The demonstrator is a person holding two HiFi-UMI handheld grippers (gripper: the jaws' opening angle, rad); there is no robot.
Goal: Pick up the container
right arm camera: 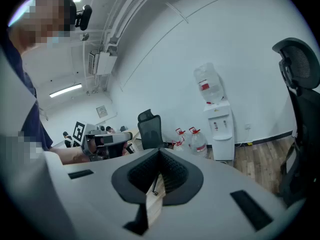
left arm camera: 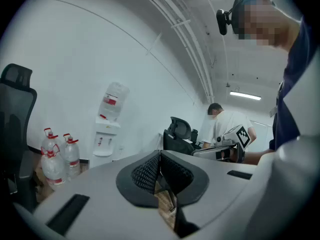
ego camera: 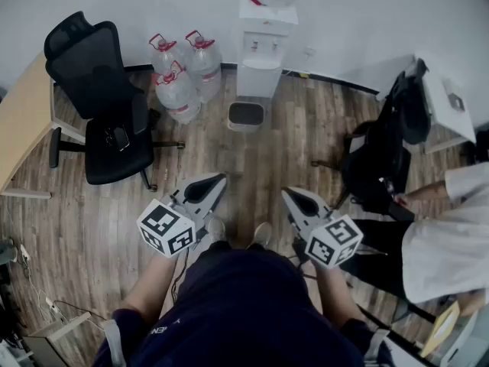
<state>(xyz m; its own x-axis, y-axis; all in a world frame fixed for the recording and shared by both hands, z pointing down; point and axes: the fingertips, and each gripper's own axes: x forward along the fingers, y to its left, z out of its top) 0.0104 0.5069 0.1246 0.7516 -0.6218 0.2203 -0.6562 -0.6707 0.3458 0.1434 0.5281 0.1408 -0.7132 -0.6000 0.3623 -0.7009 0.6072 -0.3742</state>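
Standing on the wood floor (ego camera: 92,228), the operator holds the left gripper (ego camera: 220,178) and right gripper (ego camera: 286,193) with jaws pressed together, nothing between them. The likely container, a grey bin (ego camera: 246,115) below the water dispenser (ego camera: 263,40), lies ahead, well apart, judged slightly nearer the left gripper, long axis crosswise

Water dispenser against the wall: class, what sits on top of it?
An upturned clear water bottle with a red label stands on the water dispenser. Its neck is sunk into the dispenser's top, so the neck cannot be seen.
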